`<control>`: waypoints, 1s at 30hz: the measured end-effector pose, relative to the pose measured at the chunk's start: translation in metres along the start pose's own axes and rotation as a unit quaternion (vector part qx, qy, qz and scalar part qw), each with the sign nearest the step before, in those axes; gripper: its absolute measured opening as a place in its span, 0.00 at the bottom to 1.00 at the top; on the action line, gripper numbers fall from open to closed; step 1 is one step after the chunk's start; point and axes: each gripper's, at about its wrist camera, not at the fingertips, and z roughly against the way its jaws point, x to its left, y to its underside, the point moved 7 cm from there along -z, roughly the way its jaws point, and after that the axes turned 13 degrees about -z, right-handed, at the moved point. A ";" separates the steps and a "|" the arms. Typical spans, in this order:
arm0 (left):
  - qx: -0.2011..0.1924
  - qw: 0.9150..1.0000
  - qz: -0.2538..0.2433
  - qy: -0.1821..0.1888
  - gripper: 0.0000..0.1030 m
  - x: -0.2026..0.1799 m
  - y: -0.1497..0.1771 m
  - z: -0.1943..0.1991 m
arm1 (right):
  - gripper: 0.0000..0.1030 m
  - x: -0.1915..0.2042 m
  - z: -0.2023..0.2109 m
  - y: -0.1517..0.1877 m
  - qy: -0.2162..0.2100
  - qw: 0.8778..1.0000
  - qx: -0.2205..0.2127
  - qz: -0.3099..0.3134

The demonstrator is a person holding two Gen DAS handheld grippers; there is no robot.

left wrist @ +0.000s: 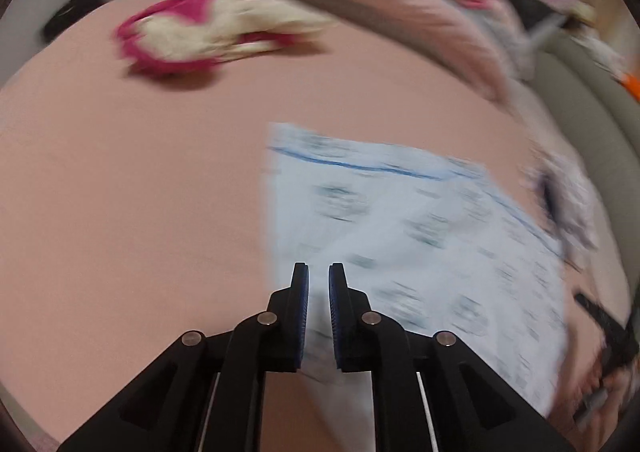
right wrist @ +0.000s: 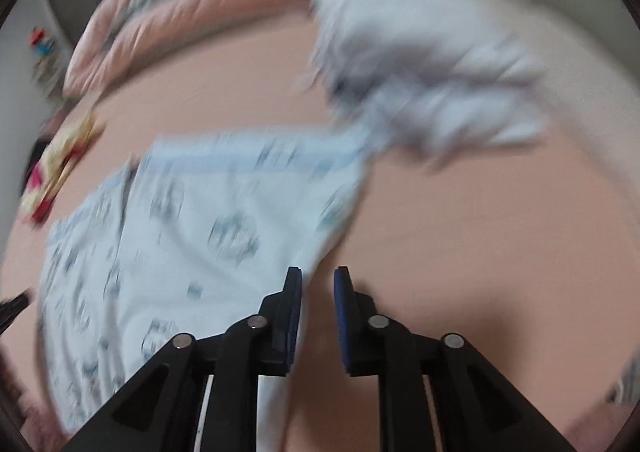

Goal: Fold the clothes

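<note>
Pale printed garment (left wrist: 400, 220) flat on pink sheet (left wrist: 120, 192), both tools parted above its edges

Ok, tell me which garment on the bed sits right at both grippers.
The pale blue printed garment, spread flat with an edge between each gripper's fingers. The pink-and-cream garment and the crumpled grey-white garment lie farther off.

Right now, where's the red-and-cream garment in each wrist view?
Left wrist: red-and-cream garment upper left, on the pink sheet.
Right wrist: far left edge, small and blurred, past the white printed cloth.
Shared landmark: that white printed cloth, under both hand-held grippers.
</note>
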 end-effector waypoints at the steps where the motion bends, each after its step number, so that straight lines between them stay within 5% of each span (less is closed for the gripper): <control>1: 0.010 0.999 -0.024 0.025 0.08 -0.019 0.005 -0.002 | 0.19 0.006 0.012 0.002 -0.017 1.000 -0.013 0.006; 2: 0.021 0.997 -0.050 0.048 0.08 -0.038 0.011 -0.005 | 0.20 0.014 0.023 0.006 -0.035 0.999 -0.020 0.015; 4: 0.054 0.989 -0.119 0.072 0.09 -0.081 0.031 -0.019 | 0.22 0.041 0.024 0.039 -0.081 0.994 0.038 0.069; 6: 0.096 0.979 -0.172 0.057 0.09 -0.103 0.050 -0.033 | 0.22 0.060 0.019 0.077 -0.105 0.982 0.103 0.120; 8: 0.106 0.972 -0.210 0.025 0.09 -0.106 0.068 -0.028 | 0.22 0.063 0.008 0.118 -0.077 0.970 0.157 0.169; 12: 0.153 0.974 -0.165 -0.002 0.09 -0.074 0.083 -0.002 | 0.22 0.032 0.021 0.128 -0.024 0.971 0.149 0.185; 14: 0.140 0.976 -0.165 -0.003 0.08 -0.074 0.086 0.009 | 0.23 0.007 0.027 0.126 -0.013 0.978 0.146 0.149; 17: 0.116 0.976 -0.184 0.025 0.09 -0.091 0.095 0.017 | 0.26 0.004 0.038 0.114 -0.069 0.987 0.127 0.073; 19: 0.132 0.972 -0.193 0.022 0.09 -0.098 0.110 0.011 | 0.45 0.009 0.037 0.111 -0.106 0.985 0.127 0.044; 23: 0.126 0.978 -0.165 0.012 0.11 -0.085 0.127 0.029 | 0.43 0.000 0.023 0.141 -0.054 0.979 0.157 0.115; 28: 0.111 0.986 -0.122 0.028 0.14 -0.077 0.124 0.046 | 0.45 -0.027 0.035 0.139 -0.060 0.983 0.161 0.066; 30: 0.092 0.988 -0.122 0.028 0.14 -0.081 0.117 0.054 | 0.45 -0.031 0.035 0.130 -0.106 0.981 0.164 0.009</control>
